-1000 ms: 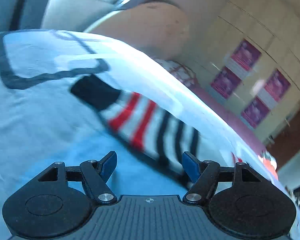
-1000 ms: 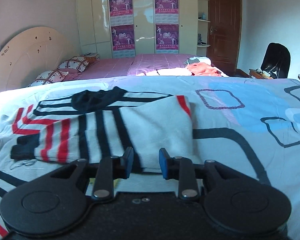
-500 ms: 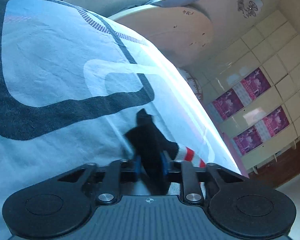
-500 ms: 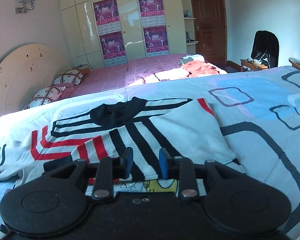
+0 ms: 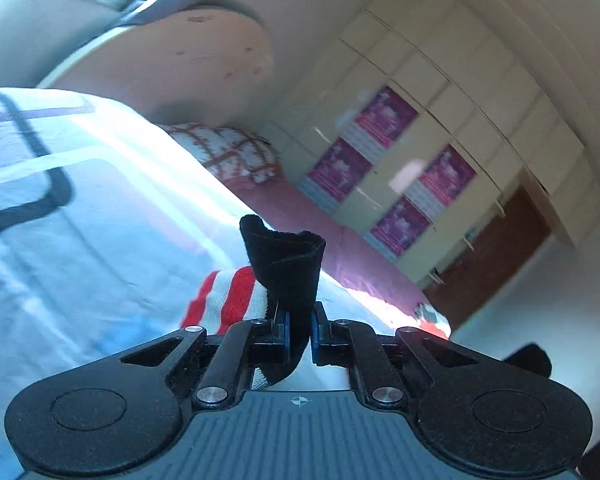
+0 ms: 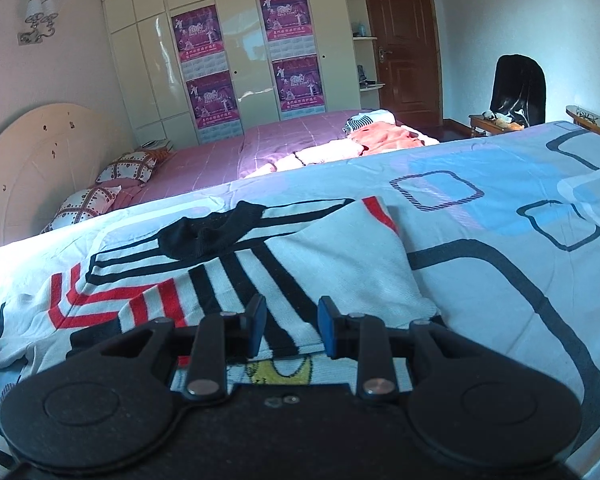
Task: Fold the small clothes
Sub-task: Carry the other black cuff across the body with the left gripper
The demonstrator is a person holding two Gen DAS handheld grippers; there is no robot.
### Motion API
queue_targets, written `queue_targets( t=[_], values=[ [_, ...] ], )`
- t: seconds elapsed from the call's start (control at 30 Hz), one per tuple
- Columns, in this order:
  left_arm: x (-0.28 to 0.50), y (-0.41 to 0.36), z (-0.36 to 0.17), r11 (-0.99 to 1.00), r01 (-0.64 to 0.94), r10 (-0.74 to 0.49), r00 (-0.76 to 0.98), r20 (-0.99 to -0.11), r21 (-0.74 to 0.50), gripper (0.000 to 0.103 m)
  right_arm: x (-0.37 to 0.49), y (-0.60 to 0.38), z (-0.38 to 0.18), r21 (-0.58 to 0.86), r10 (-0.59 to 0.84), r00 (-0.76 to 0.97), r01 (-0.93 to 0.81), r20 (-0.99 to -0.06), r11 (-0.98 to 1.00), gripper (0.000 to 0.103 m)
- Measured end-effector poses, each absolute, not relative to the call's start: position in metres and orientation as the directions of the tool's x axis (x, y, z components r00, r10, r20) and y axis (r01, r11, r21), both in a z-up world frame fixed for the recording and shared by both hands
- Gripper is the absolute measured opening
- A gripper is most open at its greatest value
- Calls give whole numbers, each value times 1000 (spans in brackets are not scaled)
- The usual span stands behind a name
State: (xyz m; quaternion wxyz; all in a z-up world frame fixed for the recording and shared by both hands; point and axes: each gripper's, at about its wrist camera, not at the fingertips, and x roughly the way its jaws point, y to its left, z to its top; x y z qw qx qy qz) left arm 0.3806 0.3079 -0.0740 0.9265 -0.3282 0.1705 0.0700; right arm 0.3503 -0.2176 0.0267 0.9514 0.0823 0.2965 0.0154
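Observation:
A white knit sweater (image 6: pixel 340 264) with black and red stripes lies spread on the bed, its black collar (image 6: pixel 208 232) at the far side. In the left wrist view my left gripper (image 5: pixel 299 336) is shut on the black cuff (image 5: pixel 284 264) of a red-and-white striped sleeve (image 5: pixel 228 300). The cuff stands up out of the jaws, lifted off the sheet. My right gripper (image 6: pixel 291 326) hovers low over the sweater's near edge, its blue pads apart and nothing pinched between them.
The light blue bedsheet (image 6: pixel 500 280) with dark rounded squares covers the bed. A yellow-printed cloth (image 6: pixel 280 372) shows under the right gripper. Behind stand a purple bed (image 6: pixel 292 144) with pillows (image 6: pixel 128 166) and clothes, a wardrobe (image 6: pixel 236 40) and a chair (image 6: pixel 518 84).
My left gripper went from open above the sleeve to shut on its black cuff, then lifted the cuff off the sheet. The right gripper tilted slightly and stayed in place.

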Motion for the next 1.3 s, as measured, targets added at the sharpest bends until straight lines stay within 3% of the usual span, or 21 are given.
queue_targets(
  t=[0.37, 0.53, 0.67, 0.7, 0.73, 0.8, 1.03, 1.2, 1.3],
  values=[
    [458, 79, -64, 898, -44, -186, 863, -470, -437, 9, 345, -297, 25, 198, 58, 829, 65, -556, 978, 29],
    [472, 1, -69, 917, 29, -247, 823, -512, -397, 9, 340, -330, 17, 210, 40, 818, 100, -574, 973, 31],
    [480, -45, -88, 945, 53, -247, 761, -600, -323, 10, 338, -351, 11, 225, 37, 802, 123, -596, 966, 32],
    [480, -55, -90, 953, 52, -233, 753, -615, -298, 19, 338, -355, 10, 230, 41, 800, 123, -599, 965, 32],
    [474, -61, -89, 955, 73, -239, 762, -601, -287, 39, 338, -357, 10, 234, 44, 799, 123, -600, 964, 32],
    [457, -64, -76, 953, 94, -247, 791, -560, -288, 51, 339, -360, 11, 243, 50, 801, 121, -596, 962, 34],
    [384, -2, -46, 977, -34, -71, 877, -475, -209, 51, 359, -329, 12, 369, 195, 795, 40, -575, 929, 37],
    [353, 79, -52, 971, -208, 124, 856, -502, -114, 51, 395, -266, 4, 525, 396, 728, -58, -560, 849, 39],
    [358, 116, -65, 961, -247, 143, 825, -547, -121, 51, 417, -230, -6, 570, 457, 679, -68, -575, 819, 50]
  ],
)
